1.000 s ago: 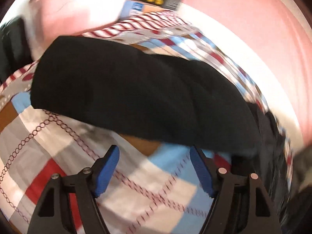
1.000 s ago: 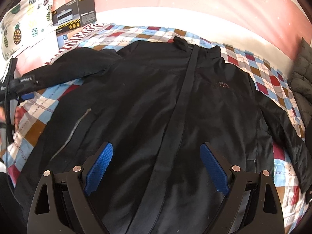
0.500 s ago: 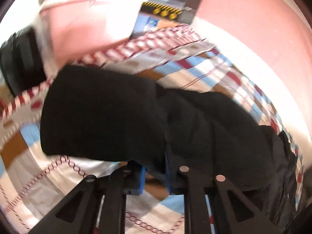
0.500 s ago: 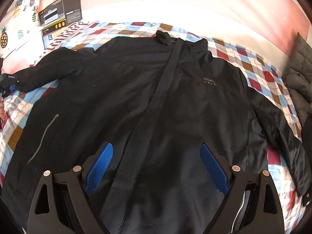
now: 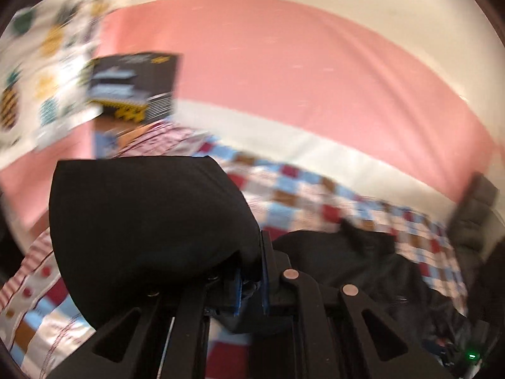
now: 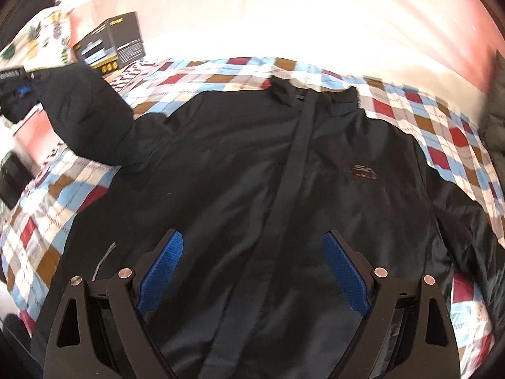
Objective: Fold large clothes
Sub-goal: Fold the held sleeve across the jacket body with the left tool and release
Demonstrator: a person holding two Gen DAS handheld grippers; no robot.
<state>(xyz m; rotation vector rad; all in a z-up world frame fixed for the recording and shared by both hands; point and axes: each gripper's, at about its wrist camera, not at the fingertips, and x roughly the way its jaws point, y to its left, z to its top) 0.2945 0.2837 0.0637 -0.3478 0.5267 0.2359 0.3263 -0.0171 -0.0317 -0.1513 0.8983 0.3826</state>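
Nearest to me, my left gripper (image 5: 251, 279) is pinching the cuff end of the jacket sleeve (image 5: 151, 227), blue pads pressed together on black fabric. In the left wrist view the sleeve is bulging up and to the left of the jaws, lifted off the checked bedspread (image 5: 315, 189); that view is motion-blurred, so the fabric edges are uncertain.

My right gripper (image 6: 252, 271) is hanging spread wide over the lower front of the black jacket (image 6: 252, 173), holding nothing. I cannot tell whether its tips are touching the cloth.

The jacket is lying face up on the bedspread, hem near me, collar (image 6: 315, 96) at the far end. Its long axis is running near to far along the front placket (image 6: 293, 164). The raised sleeve is reaching out to the far left, its own axis slanting from shoulder up to cuff. The other sleeve (image 6: 467, 230) is lying flat at the right, trailing toward the near right.

Judgement: the left hand alone has the sleeve; the body lies to its right, so the fold should be carrying the cuff rightward across the chest.

Farther left, a dark box (image 6: 113, 42) is standing by a pineapple-print pillow (image 6: 41, 38).
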